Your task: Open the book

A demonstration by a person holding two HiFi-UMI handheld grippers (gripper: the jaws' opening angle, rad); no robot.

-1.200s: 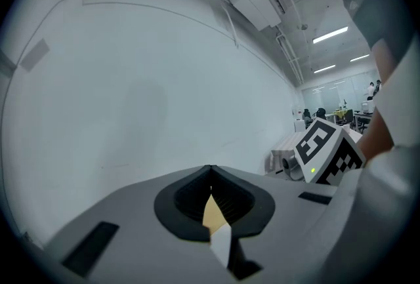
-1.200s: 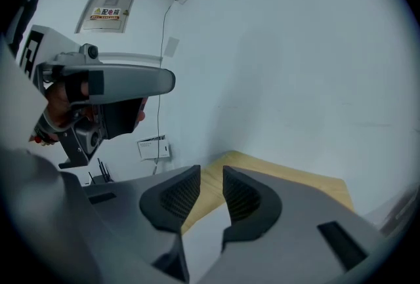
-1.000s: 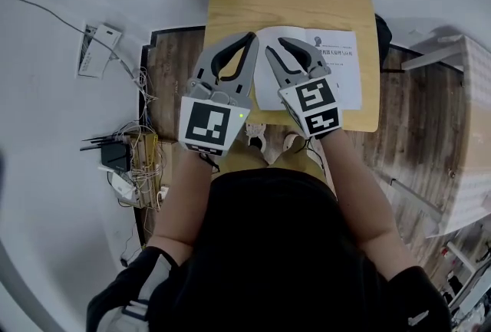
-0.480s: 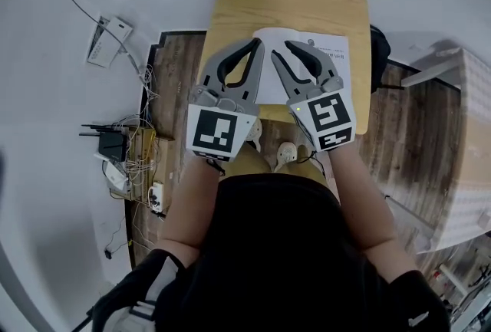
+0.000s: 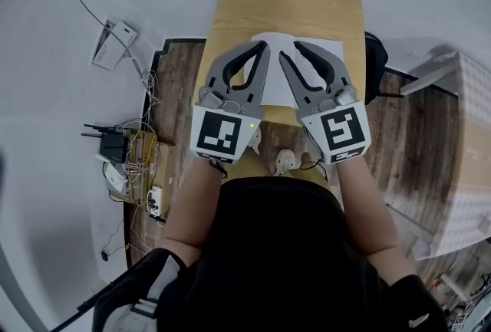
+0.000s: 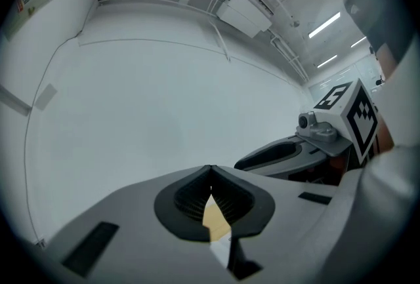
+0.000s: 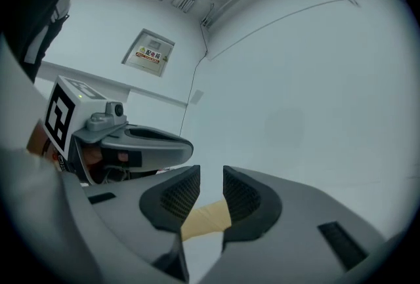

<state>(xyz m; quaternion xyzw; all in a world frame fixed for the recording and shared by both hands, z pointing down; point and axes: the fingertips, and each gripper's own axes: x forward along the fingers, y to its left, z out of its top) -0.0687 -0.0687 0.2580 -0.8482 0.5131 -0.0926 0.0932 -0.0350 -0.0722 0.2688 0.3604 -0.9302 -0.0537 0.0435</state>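
two tongs: both are hovering side by side over the table [image 5: 291, 4], pointing away from the person.
left tongs [image 5: 264, 47]: tips are pressing together with nothing pinched; the ribbed pads [image 6: 189, 196] are meeting at the top, a sliver of table showing below them.
right tongs [image 5: 291, 50]: standing spread with nothing between them; a strip of table is showing through the gap between the pads [image 7: 180, 194].
book [image 5: 275, 74]: lying flat on the table, white face up, beneath the tong tips in the head view; the tongs are hiding much of it.
marker cubes: one is sitting at the rear of each tong, left [image 5: 222, 135] and right [image 5: 342, 136].
floor [image 5: 176, 70]: dark wood planks are running round the table; cables [image 5: 126, 162] are lying at the left.
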